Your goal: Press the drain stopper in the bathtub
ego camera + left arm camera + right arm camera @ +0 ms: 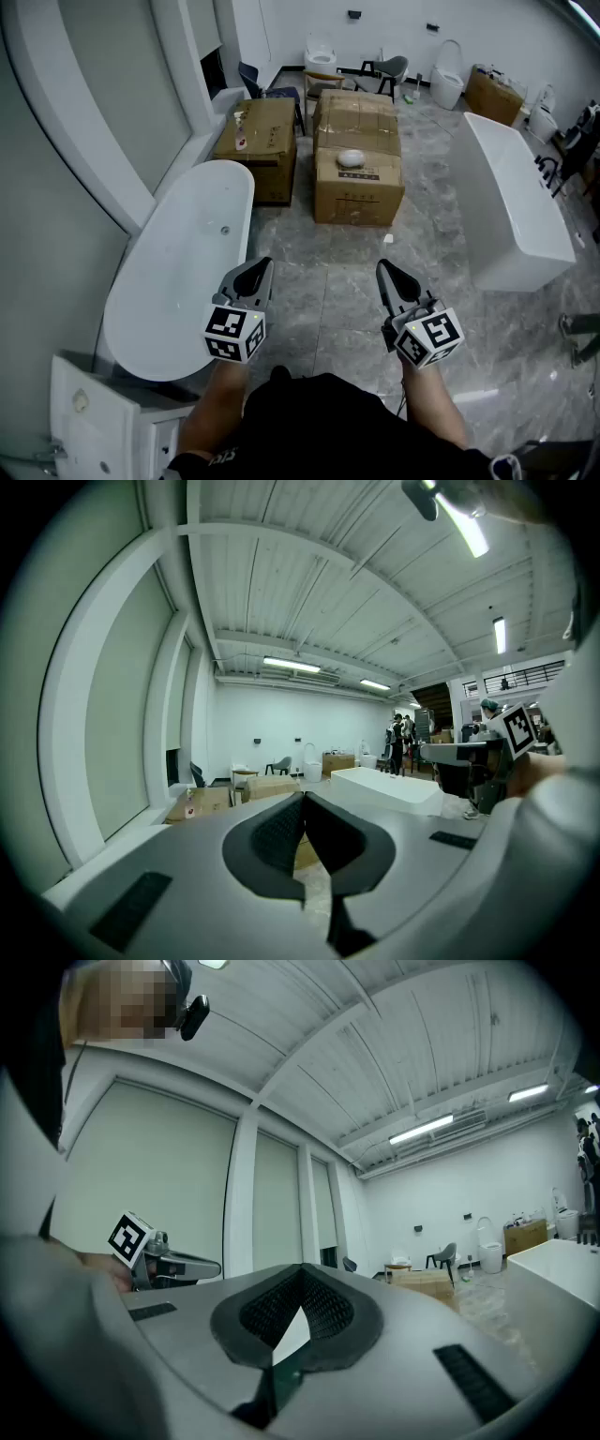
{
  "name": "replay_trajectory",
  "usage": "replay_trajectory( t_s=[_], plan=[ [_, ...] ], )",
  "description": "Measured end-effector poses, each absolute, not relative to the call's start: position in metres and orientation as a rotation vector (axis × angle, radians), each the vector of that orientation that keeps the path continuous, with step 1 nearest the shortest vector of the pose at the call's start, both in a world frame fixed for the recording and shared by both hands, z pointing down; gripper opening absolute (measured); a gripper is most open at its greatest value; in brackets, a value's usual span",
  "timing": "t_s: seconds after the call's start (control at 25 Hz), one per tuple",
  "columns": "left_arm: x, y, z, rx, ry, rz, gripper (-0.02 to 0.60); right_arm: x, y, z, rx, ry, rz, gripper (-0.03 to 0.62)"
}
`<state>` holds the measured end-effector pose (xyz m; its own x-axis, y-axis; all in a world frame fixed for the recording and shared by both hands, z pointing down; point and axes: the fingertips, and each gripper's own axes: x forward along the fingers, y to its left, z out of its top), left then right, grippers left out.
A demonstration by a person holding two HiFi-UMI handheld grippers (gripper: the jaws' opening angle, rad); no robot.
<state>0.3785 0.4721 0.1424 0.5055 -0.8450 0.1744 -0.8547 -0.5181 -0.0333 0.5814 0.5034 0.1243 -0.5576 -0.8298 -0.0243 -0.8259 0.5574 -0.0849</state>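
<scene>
A white oval bathtub (169,281) stands along the left wall. A small round drain stopper (225,230) shows on its floor towards the far end. My left gripper (262,265) is held over the tub's right rim, jaws shut and empty, pointing forward. My right gripper (384,268) hangs over the marble floor to the tub's right, also shut on nothing. In the left gripper view the left gripper (303,803) looks across the room, not at the tub. In the right gripper view the right gripper (302,1275) has its pads meeting at the tip.
Cardboard boxes (357,159) stand ahead on the floor, another box (258,141) beyond the tub's far end. A rectangular white tub (516,202) lies to the right. A white cabinet (98,417) sits at the near left. Toilets and chairs line the back wall.
</scene>
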Motion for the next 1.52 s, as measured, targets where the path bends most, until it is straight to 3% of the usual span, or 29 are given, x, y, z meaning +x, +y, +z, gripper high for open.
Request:
replay_trajectory(
  t_s=[0.92,1.52],
  plan=[
    [0.404,0.48,0.168,2.623,-1.524,0.316,0.015,0.594,0.509,0.15,-1.301,2.723,-0.243,0.012],
    [0.362,0.357,0.198,2.572,-1.496,0.319,0.015,0.554,0.387,0.178,-1.282,2.797,-0.382,0.014]
  ],
)
